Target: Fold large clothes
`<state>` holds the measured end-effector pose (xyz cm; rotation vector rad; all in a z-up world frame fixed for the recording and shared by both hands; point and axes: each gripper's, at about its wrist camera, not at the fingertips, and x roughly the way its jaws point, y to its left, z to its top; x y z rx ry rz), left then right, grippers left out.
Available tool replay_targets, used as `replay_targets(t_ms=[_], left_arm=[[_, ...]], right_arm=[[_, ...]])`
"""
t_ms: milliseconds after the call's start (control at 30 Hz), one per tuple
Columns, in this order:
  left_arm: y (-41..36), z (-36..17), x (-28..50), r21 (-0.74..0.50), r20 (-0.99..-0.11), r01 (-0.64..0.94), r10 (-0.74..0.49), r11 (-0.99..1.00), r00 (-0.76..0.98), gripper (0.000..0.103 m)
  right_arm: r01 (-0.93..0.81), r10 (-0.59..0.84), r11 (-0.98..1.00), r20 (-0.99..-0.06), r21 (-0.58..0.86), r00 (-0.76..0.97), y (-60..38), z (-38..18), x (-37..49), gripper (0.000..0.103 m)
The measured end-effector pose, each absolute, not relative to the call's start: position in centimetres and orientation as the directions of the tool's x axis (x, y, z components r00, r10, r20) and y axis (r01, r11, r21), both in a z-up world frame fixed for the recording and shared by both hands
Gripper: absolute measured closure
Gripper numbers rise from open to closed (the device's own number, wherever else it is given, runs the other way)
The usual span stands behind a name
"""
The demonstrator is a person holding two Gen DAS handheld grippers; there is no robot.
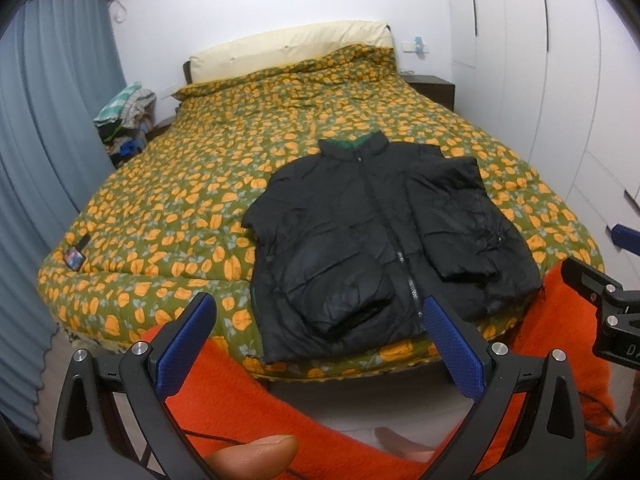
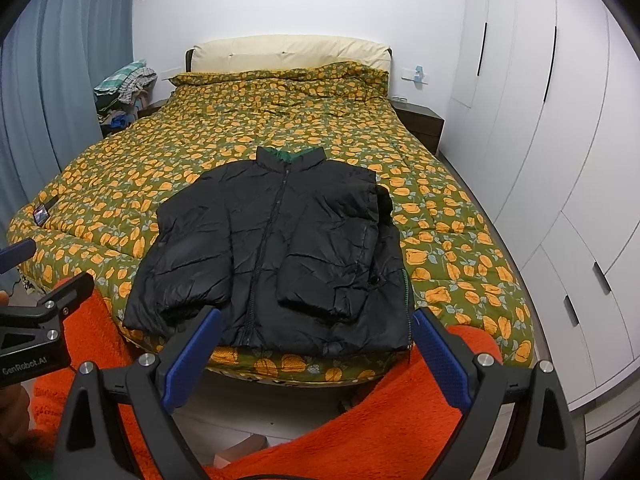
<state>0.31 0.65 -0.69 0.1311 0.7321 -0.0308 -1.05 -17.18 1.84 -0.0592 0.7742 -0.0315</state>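
A black puffer jacket (image 1: 372, 236) (image 2: 280, 248) lies zipped and face up near the foot of the bed, collar toward the headboard, both sleeves folded in over its front. My left gripper (image 1: 318, 312) hangs open just short of the jacket's hem, with nothing between its blue pads. My right gripper (image 2: 316, 322) is open too, level with the hem and holding nothing. In each wrist view the other gripper shows at the frame's edge.
The bed (image 1: 200, 184) (image 2: 440, 216) wears a green quilt with orange flowers and a cream headboard (image 2: 288, 50). A small dark tag (image 1: 74, 258) lies at its left corner. An orange fleece sleeve (image 2: 400, 412) covers the foreground. White wardrobes (image 2: 560, 160) stand right, blue curtains (image 1: 48, 120) left.
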Motion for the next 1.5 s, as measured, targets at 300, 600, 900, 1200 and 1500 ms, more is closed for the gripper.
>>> replay_targets(t_ms=[300,600,900,1200,1500], left_arm=[[0.9,-0.8,0.5,0.106,-0.672,0.069,0.02,0.992,0.74,0.0],[1.5,-0.3,0.9,0.074,-0.658,0.072,-0.006,0.995,0.753,0.0],[2.5,0.4,2.0,0.02,-0.654,0.084,-0.051,0.996,0.755,0.0],[2.4,1.1,3.3,0.05,-0.62,0.07,-0.024,0.996,0.784,0.0],[3.1,0.4,5.8,0.038,-0.631,0.065,-0.026,0.997,0.775,0.0]], right_arm=[[-0.001,-0.042,0.998,-0.705,-0.062,0.708,-17.2,1.7,-0.5,0.006],[0.008,-0.047,0.998,-0.69,-0.06,0.723,-17.5,2.0,-0.4,0.006],[0.021,-0.026,1.0,-0.657,-0.015,0.753,-19.1,2.8,-0.2,0.006],[-0.051,0.045,0.999,-0.639,0.009,0.768,-19.2,3.3,1.0,0.006],[-0.192,0.062,0.974,-0.673,-0.121,0.737,-19.0,0.2,4.2,0.006]])
